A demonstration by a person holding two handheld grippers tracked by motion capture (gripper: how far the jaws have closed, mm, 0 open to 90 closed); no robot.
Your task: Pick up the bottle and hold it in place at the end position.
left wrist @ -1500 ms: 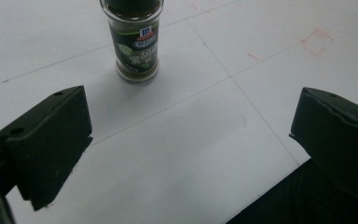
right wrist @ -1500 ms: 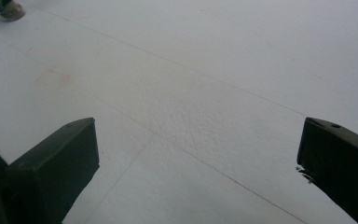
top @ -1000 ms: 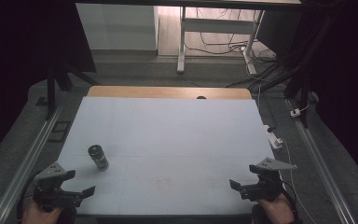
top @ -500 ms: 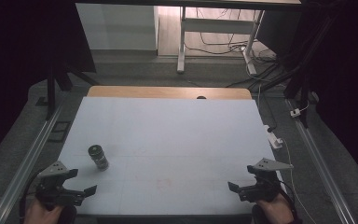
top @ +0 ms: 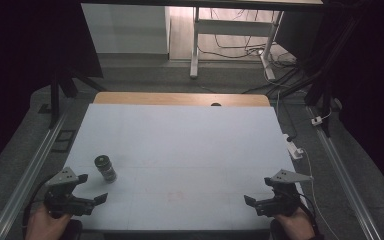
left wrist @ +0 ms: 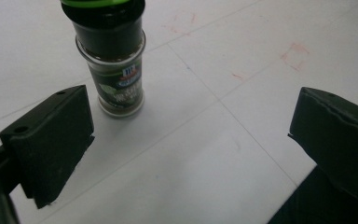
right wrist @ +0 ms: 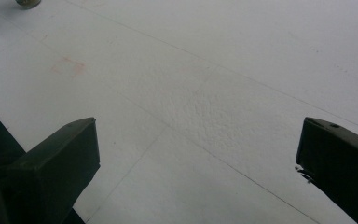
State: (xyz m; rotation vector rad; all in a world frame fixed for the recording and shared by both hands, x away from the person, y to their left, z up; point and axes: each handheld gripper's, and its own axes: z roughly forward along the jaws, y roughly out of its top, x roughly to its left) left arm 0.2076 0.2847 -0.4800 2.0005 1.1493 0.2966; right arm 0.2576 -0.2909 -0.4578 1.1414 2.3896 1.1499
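- Dim workshop floor with loose cables and metal frame legs surrounds a pale white table (top: 180,135), whose far edge shows a strip of bare wood.
- One small glass spice jar with a dark cap and a green-rimmed lid (top: 105,168) stands upright on the table near its left edge, toward the near-left corner; its long axis is vertical.
- Close up in the left gripper view, the spice jar (left wrist: 112,60) carries a printed label and holds dark contents.
- At the near-left corner the left gripper (top: 82,192) hovers with its jaws spread wide and empty.
- That jar sits just ahead of this gripper and a little off its centre line, closer to one jaw than to the other, and apart from both.
- At the near-right corner the right gripper (top: 260,197) is likewise wide apart and holds nothing; it lies well apart from the jar, across the table.
- Judging by this, the left hand is much the nearer one, and a short reach forward with a slight sideways correction would bring the jar between its jaws.
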